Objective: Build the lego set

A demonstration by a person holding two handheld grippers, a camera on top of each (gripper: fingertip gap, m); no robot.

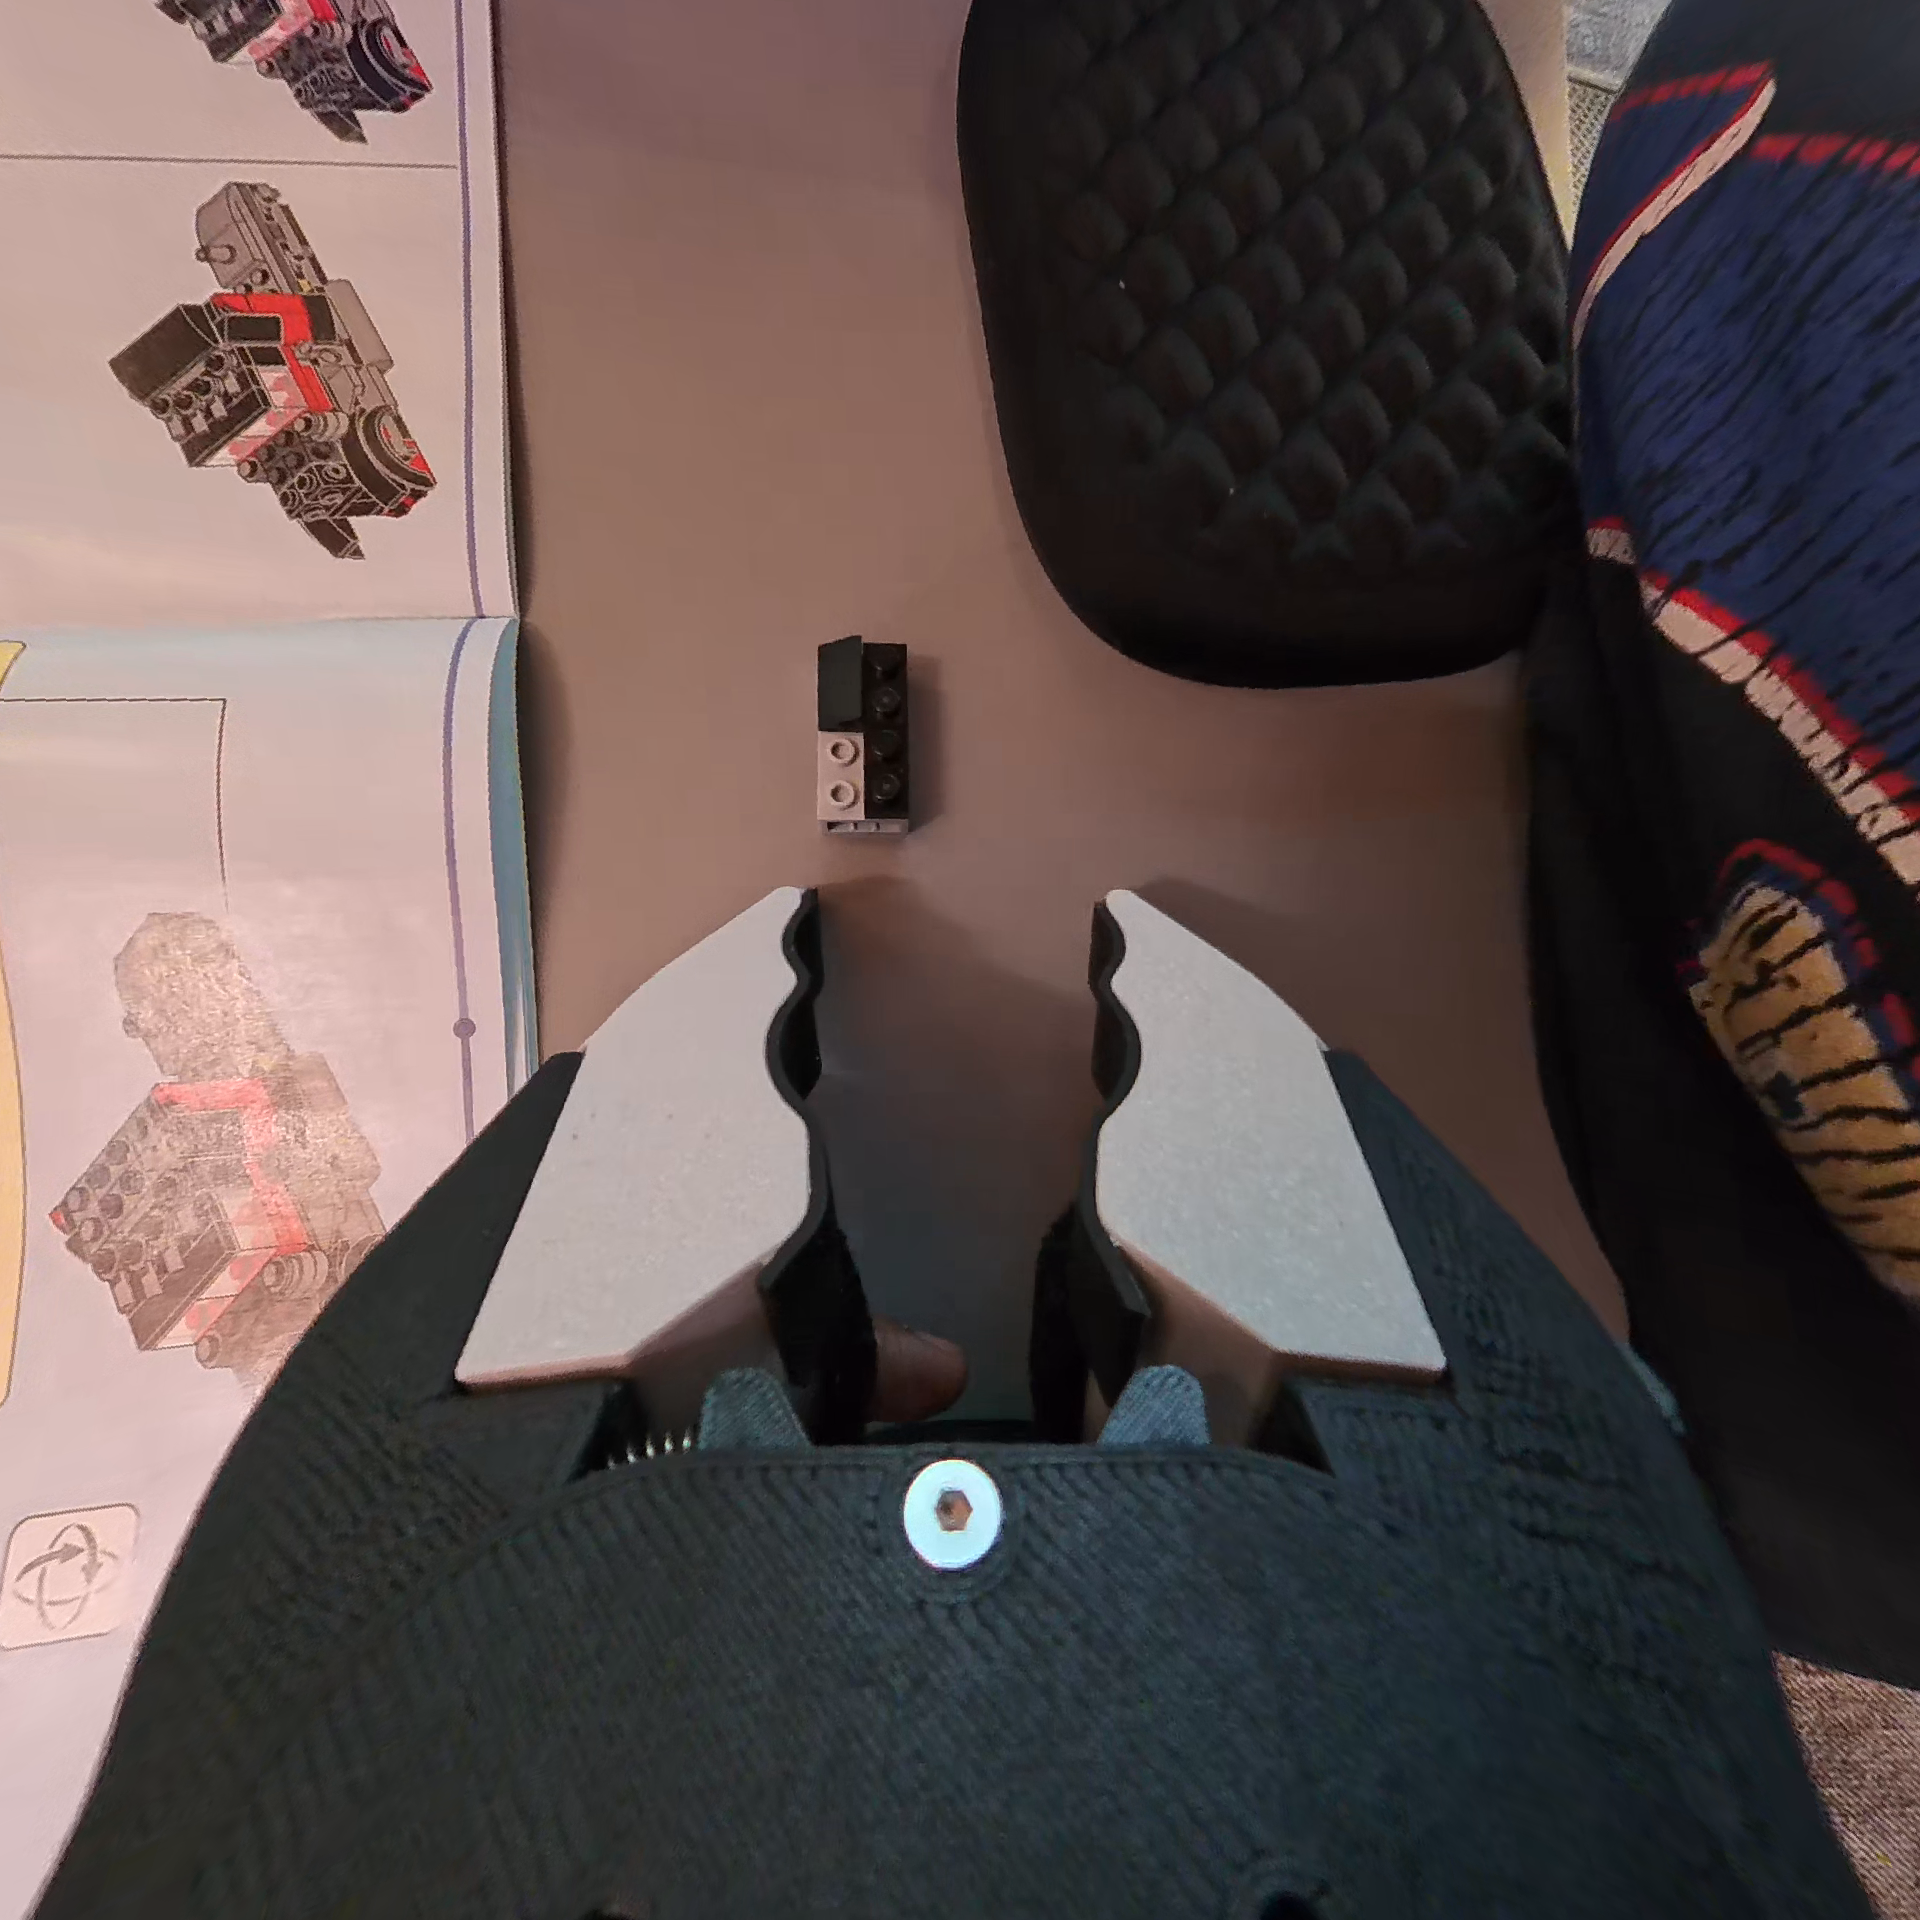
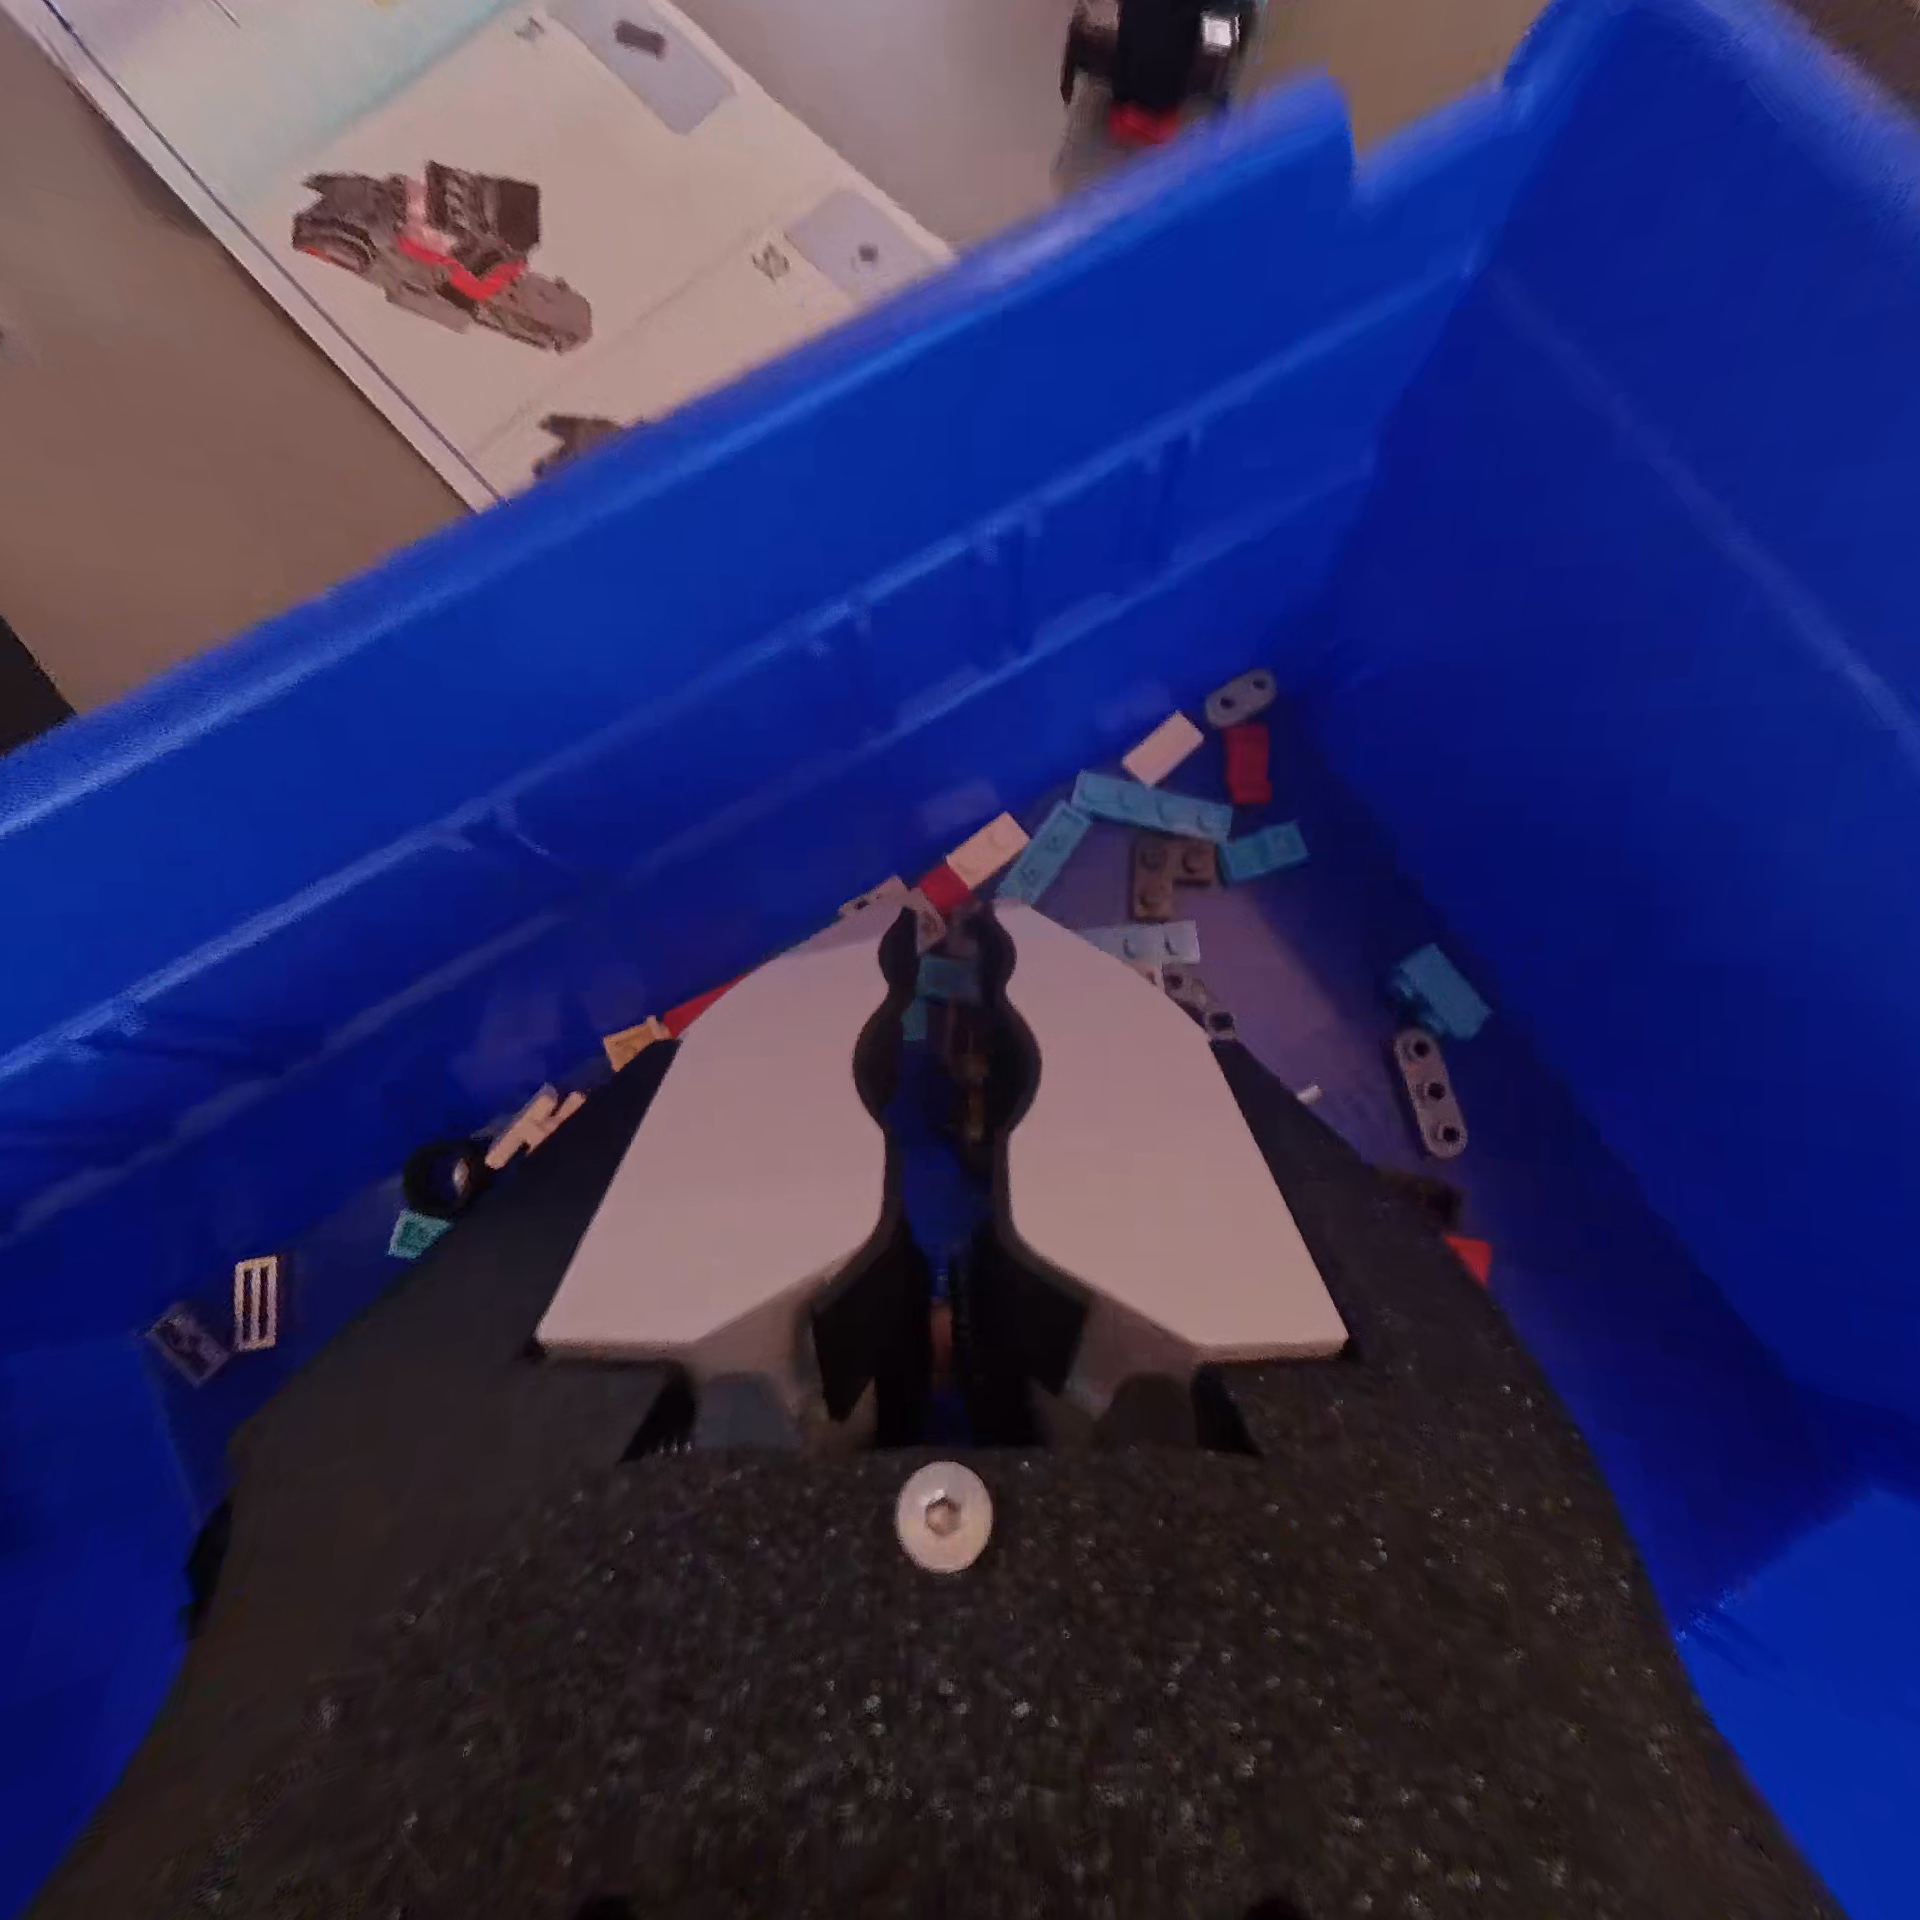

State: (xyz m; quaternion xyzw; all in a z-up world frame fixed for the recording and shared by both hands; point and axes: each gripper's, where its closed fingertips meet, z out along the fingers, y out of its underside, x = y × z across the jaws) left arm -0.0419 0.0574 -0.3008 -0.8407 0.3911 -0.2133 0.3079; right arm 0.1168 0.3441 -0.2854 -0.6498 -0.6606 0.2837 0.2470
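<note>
The left gripper (image 1: pixel 954 906) is spread wide with nothing in it, and the small black and grey lego piece (image 1: pixel 871 740) sits on the table (image 1: pixel 727 416) just past its tips — while the right gripper (image 2: pixel 956 920) is pressed nearly together down in the blue bin (image 2: pixel 935 520) among loose bricks (image 2: pixel 1153 805), and I cannot tell if it pinches one.

Left gripper (image 1: pixel 954 914): fingers spread wide apart, nothing between them, pointing forward and held low. Right gripper (image 2: pixel 954 920): angled downward, fingers drawn almost together at the tips, only a narrow slit between the wavy inner pads (image 2: pixel 883 1039).
</note>
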